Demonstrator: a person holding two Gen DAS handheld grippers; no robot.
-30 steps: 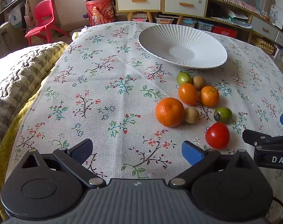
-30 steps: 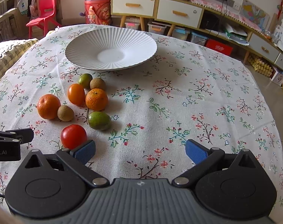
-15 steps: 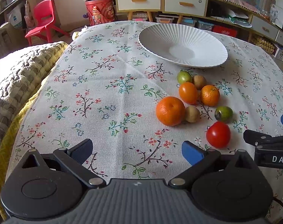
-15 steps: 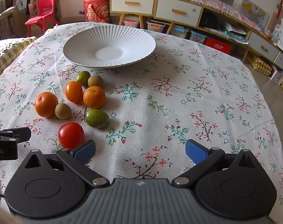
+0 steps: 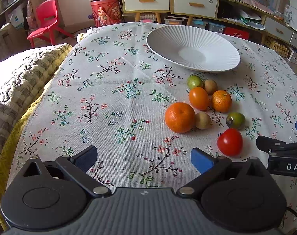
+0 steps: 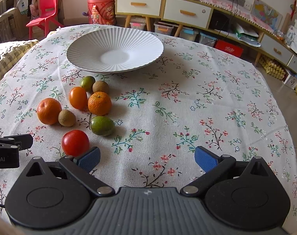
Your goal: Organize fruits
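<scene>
Several fruits lie in a cluster on the floral tablecloth just in front of a white ribbed plate, which holds nothing. The cluster has a red tomato, a large orange, a mandarin, an orange tomato, two green limes and two brown kiwis. My left gripper is open over bare cloth, left of the fruit. My right gripper is open too, its left pad close to the red tomato.
A knitted blanket covers a seat at the table's left edge. Behind the table stand a red chair, a red drum and low cabinets with drawers. Bare cloth spreads to the right of the fruit.
Both grippers have edged slightly forward toward the fruit and plate; the fruits have not moved and both grippers stay open.
</scene>
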